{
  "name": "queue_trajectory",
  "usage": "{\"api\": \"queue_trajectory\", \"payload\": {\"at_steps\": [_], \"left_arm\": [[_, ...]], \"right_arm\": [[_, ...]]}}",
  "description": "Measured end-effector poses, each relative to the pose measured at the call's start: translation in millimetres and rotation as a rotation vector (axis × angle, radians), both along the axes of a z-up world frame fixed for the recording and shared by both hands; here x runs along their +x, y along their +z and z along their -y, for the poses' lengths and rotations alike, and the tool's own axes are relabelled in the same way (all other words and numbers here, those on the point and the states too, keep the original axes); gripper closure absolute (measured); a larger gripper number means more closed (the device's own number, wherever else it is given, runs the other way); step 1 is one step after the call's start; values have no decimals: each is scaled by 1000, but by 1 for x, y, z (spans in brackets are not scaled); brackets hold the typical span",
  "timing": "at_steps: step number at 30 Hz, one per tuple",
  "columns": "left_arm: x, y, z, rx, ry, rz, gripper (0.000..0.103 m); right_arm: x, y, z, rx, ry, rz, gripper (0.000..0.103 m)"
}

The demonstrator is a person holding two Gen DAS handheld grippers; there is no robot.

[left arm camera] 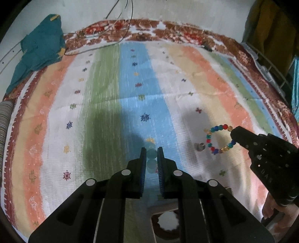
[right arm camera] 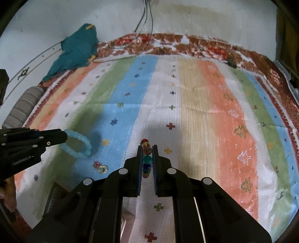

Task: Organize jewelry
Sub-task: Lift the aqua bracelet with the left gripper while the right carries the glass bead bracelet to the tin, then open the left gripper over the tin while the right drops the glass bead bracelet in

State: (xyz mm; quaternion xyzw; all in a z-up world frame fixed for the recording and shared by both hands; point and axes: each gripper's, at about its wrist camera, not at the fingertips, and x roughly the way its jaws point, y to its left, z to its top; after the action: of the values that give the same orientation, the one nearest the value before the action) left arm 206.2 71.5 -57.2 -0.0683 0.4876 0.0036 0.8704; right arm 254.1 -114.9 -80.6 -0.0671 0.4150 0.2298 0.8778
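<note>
Fingers of the left gripper (left arm camera: 151, 152) pinch a pale blue bracelet (right arm camera: 77, 144), mostly hidden there; the right gripper (right arm camera: 146, 149) clamps the multicolored bracelet (left arm camera: 219, 139), its loop plain only from the left wrist.

A home, a bedroom by the look: a striped cotton bedspread (right arm camera: 186, 104) with a floral border, a crumpled teal garment (right arm camera: 76, 50) at its far left, cables (right arm camera: 147, 16) down the pale wall (right arm camera: 56, 22) behind
</note>
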Motion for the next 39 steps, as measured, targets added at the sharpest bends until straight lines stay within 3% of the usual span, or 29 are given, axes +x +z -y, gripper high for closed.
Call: {"api": "queue_trajectory", "payload": {"at_steps": [11,14,20,39], "left_arm": [[-32,35,11,-13,-14,96,92],[-42,42,19,29,-35,125,92],[-58,53,29,34,-51,162,92],[-105,62,40,-13,-85,190,92]], "right_arm": [[-33,30,1,27,38,82,92],[-44,35,1,28,47,101,92],[-62,45,3,43,62,125,92],[-106,50,10,59,120,123,92]]}}
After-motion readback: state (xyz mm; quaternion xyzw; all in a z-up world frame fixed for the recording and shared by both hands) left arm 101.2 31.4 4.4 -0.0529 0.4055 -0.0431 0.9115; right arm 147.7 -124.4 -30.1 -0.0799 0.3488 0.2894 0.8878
